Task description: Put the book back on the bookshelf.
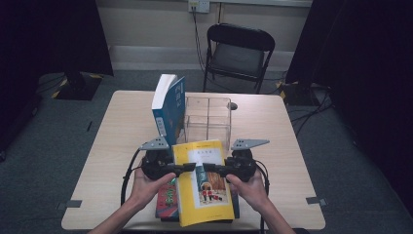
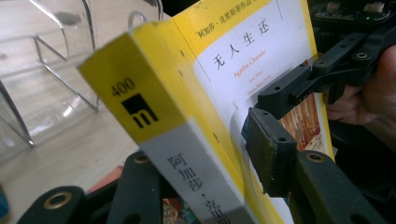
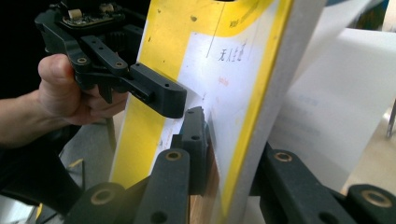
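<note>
From above, a yellow book was held over the near edge of the table, tilted above another book, with the left gripper and right gripper clamped on its opposite sides. A blue book leaned against a clear rack.

In the left gripper view, the jaws pinched the yellow book's spine edge.

In the right gripper view, the jaws squeezed the book's page edge.

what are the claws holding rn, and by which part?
Both hold the yellow book: left claw clamps its spine edge, right claw its open page edge.
</note>
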`<control>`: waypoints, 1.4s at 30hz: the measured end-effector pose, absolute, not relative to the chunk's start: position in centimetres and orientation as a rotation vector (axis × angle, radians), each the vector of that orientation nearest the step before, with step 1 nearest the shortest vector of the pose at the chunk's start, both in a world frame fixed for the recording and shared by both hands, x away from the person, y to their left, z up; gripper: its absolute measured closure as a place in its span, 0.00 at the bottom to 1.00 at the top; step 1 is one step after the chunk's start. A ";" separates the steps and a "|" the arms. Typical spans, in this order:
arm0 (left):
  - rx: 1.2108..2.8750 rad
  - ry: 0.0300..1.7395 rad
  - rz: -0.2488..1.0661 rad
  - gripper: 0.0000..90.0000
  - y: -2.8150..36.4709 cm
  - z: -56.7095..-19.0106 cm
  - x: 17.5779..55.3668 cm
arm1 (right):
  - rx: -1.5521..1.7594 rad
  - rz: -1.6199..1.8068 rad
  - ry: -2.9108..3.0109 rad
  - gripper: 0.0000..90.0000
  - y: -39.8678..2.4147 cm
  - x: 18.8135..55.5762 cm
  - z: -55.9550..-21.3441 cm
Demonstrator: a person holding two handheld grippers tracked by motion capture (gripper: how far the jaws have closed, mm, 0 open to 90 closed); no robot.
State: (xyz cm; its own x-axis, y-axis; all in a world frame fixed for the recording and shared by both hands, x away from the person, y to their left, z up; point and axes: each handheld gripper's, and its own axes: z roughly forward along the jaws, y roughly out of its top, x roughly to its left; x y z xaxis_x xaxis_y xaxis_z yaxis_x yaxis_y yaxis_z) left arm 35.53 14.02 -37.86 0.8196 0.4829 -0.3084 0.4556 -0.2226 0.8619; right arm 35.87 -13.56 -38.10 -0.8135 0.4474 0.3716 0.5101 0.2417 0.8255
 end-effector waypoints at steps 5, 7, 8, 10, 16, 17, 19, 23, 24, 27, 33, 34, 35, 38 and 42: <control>1.804 0.662 0.095 0.73 14.3 -35.9 35.2 | -0.894 -1.754 -2.396 0.90 -13.7 36.5 -35.7; 1.809 0.644 0.141 0.75 14.4 -35.0 35.1 | -0.876 -1.783 -2.405 0.91 -13.8 36.7 -34.9; 1.802 0.639 0.156 0.77 14.3 -34.6 35.1 | -0.864 -1.799 -2.421 0.91 -13.7 36.7 -34.4; 1.779 0.638 0.171 0.80 14.4 -34.0 35.1 | -0.849 -1.830 -2.429 0.91 -13.7 36.8 -33.8; 1.746 0.623 0.263 0.83 13.9 -33.5 34.4 | -0.799 -1.962 -2.404 0.88 -14.1 36.9 -33.3; 1.732 0.618 0.261 0.83 13.9 -34.0 34.3 | -0.802 -1.951 -2.410 0.88 -14.2 36.9 -33.5; 1.717 0.585 0.260 0.83 13.6 -34.2 33.9 | -0.785 -1.963 -2.386 0.86 -14.6 36.7 -34.1; 1.750 0.533 0.285 0.83 12.7 -34.1 33.1 | -0.784 -1.954 -2.412 0.75 -15.6 36.2 -34.3; 1.754 0.522 0.288 0.83 12.5 -34.1 32.9 | -0.785 -1.957 -2.407 0.73 -15.9 36.1 -34.5; 1.755 0.505 0.288 0.82 12.3 -34.2 32.5 | -0.780 -1.958 -2.414 0.69 -16.7 35.7 -34.7; 1.749 0.494 0.285 0.82 12.2 -34.3 32.3 | -0.792 -1.956 -2.456 0.63 -17.7 35.2 -34.5; 1.744 0.493 0.283 0.82 12.2 -34.4 32.3 | -0.806 -1.965 -2.457 0.62 -18.0 35.3 -34.6; 1.748 0.495 0.282 0.82 12.2 -34.4 32.3 | -0.817 -1.961 -2.469 0.61 -18.1 35.4 -34.6; 1.748 0.493 0.279 0.81 12.3 -34.4 32.2 | -0.879 -1.954 -2.479 0.59 -18.9 35.6 -35.0; 1.758 0.500 0.281 0.80 12.2 -34.4 31.8 | -0.925 -1.887 -2.527 0.54 -19.1 36.1 -36.0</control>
State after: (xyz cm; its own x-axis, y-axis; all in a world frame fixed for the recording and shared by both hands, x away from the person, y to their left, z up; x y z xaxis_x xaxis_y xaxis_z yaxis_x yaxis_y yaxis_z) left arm 31.83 12.21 -34.36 0.8774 0.4737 -0.0757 0.1815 -0.1817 0.9665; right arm 36.09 -19.09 -36.02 -0.8320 0.5133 0.2104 0.3475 0.1865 0.9190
